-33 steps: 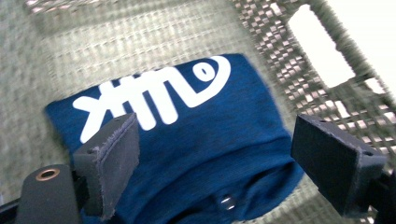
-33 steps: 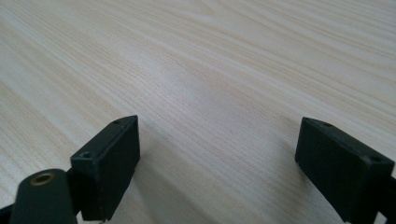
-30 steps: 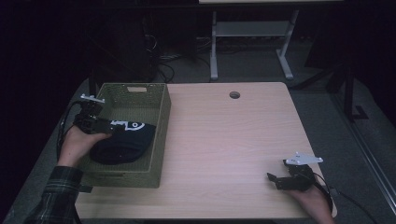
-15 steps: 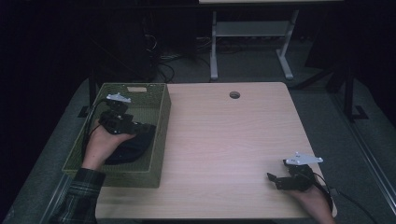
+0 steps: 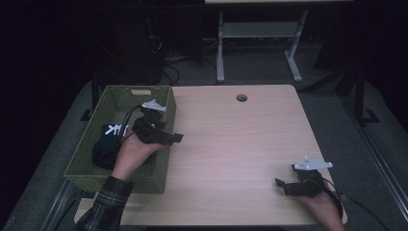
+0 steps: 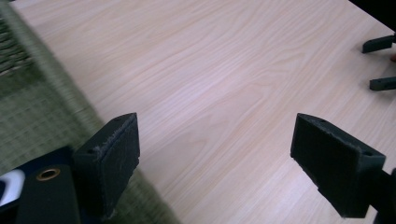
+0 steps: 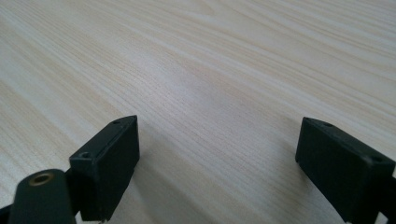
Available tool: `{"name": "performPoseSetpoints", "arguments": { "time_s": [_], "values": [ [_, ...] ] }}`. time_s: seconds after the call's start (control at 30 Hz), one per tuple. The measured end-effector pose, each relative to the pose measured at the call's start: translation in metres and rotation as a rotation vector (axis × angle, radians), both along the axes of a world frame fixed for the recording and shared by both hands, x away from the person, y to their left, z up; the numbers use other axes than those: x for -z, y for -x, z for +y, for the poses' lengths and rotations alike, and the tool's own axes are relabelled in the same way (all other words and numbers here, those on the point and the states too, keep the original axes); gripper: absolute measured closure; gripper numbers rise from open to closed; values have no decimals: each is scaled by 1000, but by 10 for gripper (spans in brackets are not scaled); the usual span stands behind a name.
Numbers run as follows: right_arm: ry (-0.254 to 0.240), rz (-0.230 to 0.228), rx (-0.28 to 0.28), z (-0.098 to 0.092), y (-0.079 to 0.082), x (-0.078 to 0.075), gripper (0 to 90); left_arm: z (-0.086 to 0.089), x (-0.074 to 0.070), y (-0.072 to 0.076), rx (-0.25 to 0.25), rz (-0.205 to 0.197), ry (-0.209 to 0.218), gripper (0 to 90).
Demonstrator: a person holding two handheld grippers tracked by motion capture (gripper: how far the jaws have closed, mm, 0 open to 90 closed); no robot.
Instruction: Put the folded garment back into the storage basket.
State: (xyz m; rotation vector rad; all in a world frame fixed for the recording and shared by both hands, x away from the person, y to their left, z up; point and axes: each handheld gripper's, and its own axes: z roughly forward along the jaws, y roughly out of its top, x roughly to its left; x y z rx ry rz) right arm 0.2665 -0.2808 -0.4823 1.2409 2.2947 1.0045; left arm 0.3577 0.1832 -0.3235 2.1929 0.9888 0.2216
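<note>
Left gripper [image 5: 177, 138] now out past the right-hand wall of the green woven basket [image 5: 86, 166], where a second ago over the dark garment with white lettering [image 5: 108, 144]; jaws wide apart, nothing between them. Garment left lying in the basket bottom, apparently released or not yet taken. Left hand [image 5: 132, 154] reaching over the basket wall, gripper pointing level toward the bare wooden table [image 5: 240, 144]. Right gripper [image 5: 284, 186] unmoved near the table's near right corner, low over the wood, jaws equally wide, empty.
</note>
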Motion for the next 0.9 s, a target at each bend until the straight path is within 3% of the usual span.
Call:
{"name": "performPoseSetpoints", "arguments": {
  "time_s": [0.4, 0.6, 0.9],
  "values": [
    [1, -1, -2, 0, 0, 0, 130, -47, 23, 9, 85, -26, 35, 153],
    [1, -1, -2, 0, 0, 0, 130, -70, 41, 20, 117, -54, 50, 153],
    [2, -2, -2, 0, 0, 0, 129, -90, 70, 30, 159, -83, 17, 153]
  ]
}}
